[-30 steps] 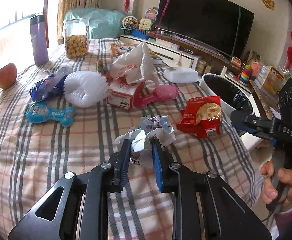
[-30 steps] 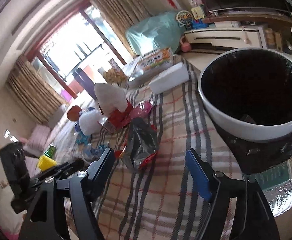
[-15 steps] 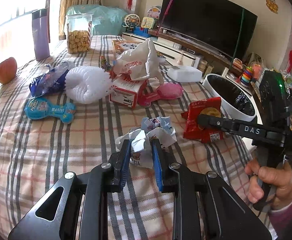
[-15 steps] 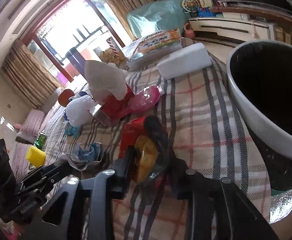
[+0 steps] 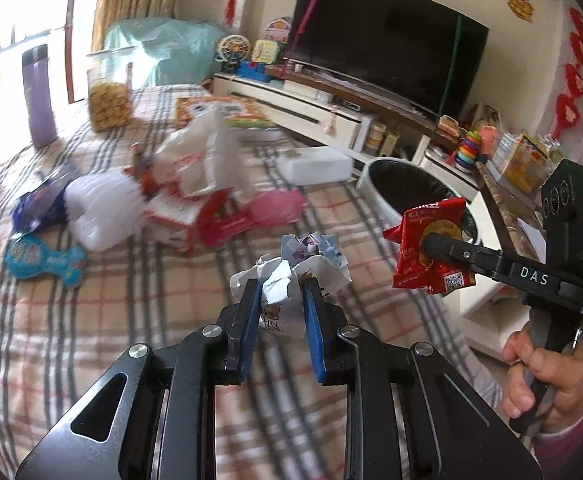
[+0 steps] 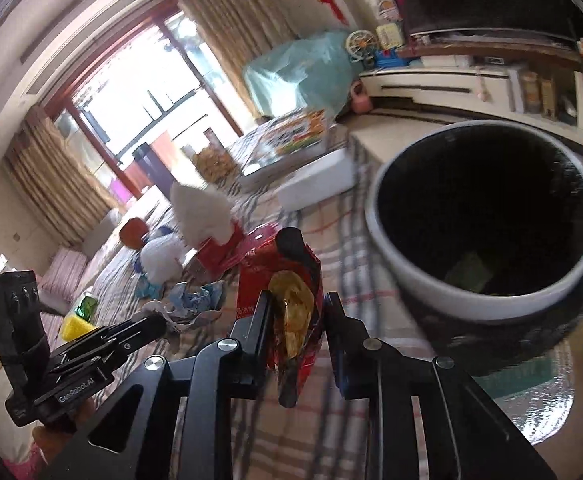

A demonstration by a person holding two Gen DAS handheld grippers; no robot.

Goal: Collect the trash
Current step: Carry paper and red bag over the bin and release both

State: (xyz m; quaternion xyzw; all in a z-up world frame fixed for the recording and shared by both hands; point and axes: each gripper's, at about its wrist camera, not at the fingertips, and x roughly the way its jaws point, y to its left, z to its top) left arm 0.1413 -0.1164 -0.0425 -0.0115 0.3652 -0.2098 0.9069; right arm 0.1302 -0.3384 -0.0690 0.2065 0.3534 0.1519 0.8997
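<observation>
My left gripper point(image 5: 279, 286) is shut on a crumpled white and blue paper wad point(image 5: 311, 254) on the plaid tablecloth point(image 5: 91, 320). My right gripper point(image 6: 295, 300) is shut on a red snack wrapper point(image 6: 287, 276) and holds it in the air near the white trash bin point(image 6: 387, 256). In the left wrist view the wrapper point(image 5: 415, 260) hangs from the right gripper point(image 5: 427, 242) in front of the bin point(image 5: 375, 184). The paper wad also shows in the right wrist view point(image 6: 195, 300) under the left gripper point(image 6: 159, 322).
On the table lie a white plastic bag on a red box point(image 5: 199, 168), a white foam net point(image 5: 99, 208), a blue bone-shaped pack point(image 5: 39, 260), a pink object point(image 5: 267, 208), a white box point(image 5: 315, 164), a cookie jar point(image 5: 109, 96) and a purple bottle point(image 5: 39, 96).
My right gripper closed on the red wrapper, lifted it off the table and moved it toward the bin. My left gripper stayed shut on the paper wad.
</observation>
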